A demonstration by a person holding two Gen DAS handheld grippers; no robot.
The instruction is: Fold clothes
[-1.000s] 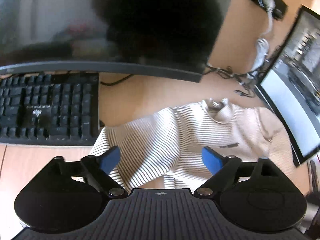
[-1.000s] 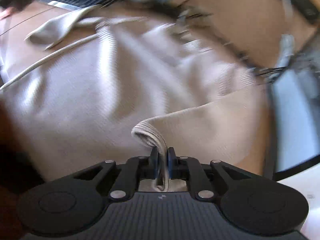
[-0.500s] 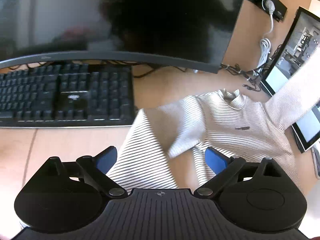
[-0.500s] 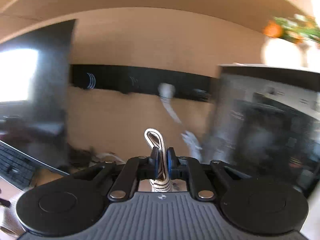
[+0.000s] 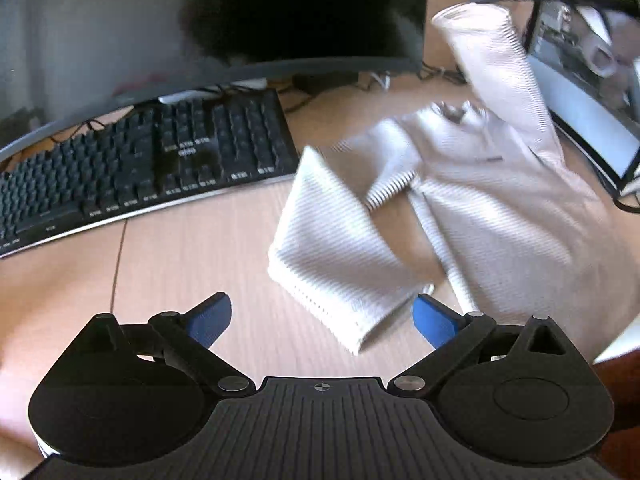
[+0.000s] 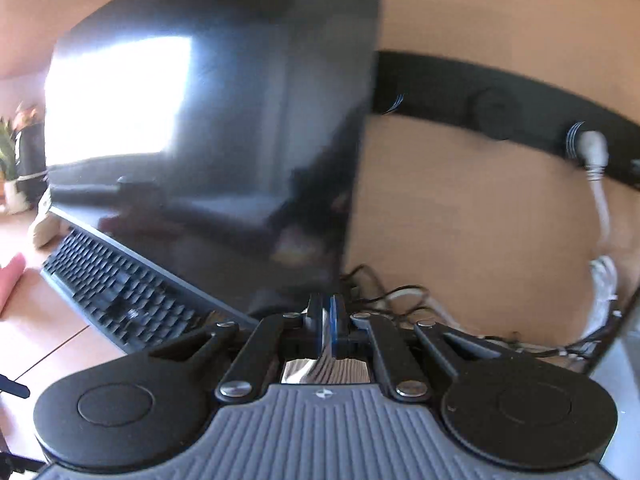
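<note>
Left wrist: ribbed striped sweater (image 5: 480, 208), rumpled

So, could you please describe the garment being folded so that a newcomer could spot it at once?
Start at the black keyboard on the wooden desk beneath the big dark monitor. To its right lies the striped top, one sleeve lifted. It is the only soft, pale, finely striped thing among dark electronics.

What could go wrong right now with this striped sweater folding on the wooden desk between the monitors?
The right gripper, shut on a lifted sleeve of the white striped knit sweater, holds it close to the side monitor; a swing might knock that screen. The thin pinch could slip. The left gripper, jaws opening and holding nothing, is near the black keyboard; dragged fabric may catch it.
</note>
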